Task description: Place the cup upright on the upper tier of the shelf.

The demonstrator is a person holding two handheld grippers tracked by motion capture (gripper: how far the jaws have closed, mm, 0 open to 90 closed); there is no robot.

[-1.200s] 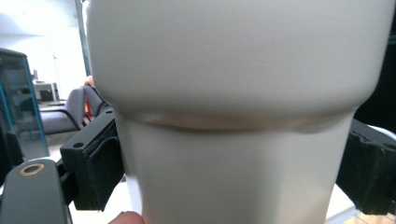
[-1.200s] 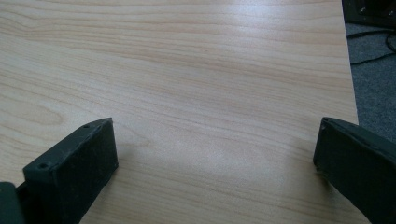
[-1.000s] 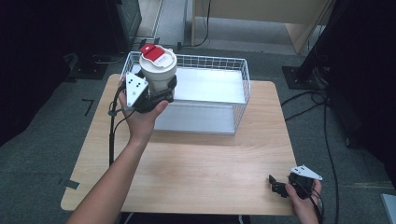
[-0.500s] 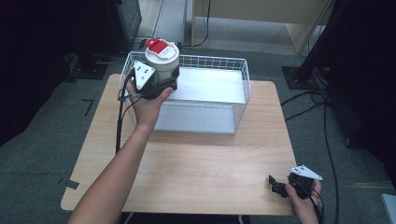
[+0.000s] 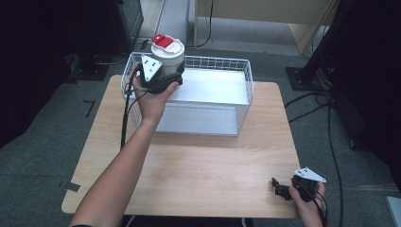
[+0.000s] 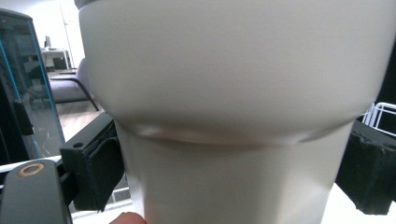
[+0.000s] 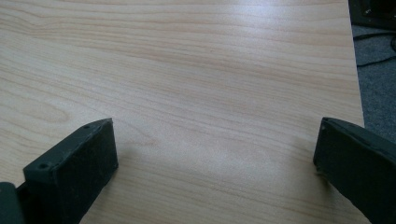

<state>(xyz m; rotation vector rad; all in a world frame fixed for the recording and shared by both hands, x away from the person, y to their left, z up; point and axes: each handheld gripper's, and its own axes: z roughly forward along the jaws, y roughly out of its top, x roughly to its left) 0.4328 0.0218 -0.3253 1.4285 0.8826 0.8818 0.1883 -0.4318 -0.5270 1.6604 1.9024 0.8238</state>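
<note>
A white tumbler (image 5: 169, 56) with a white lid and a red flip tab is held up over the far left corner of a white wire basket (image 5: 239, 111). My left gripper (image 5: 163, 75) is shut on the tumbler's lower body. In the left gripper view the tumbler (image 6: 233, 107) sits between both black jaws, which press its sides. My right gripper (image 5: 280, 188) rests low at the table's near right corner, jaws wide apart. In the right gripper view my right gripper (image 7: 215, 158) has bare wood between its jaws.
The wooden table (image 5: 198, 175) has open surface in front of the basket. The basket holds a pale flat sheet (image 5: 213, 87) on its floor. Cables (image 5: 331, 156) run across the dark floor at right, and a dark cabinet (image 5: 125, 19) stands beyond the basket.
My left gripper has carried the tumbler forward and slightly right, from the basket's near left side to above its far left corner. The right gripper has stayed still.
</note>
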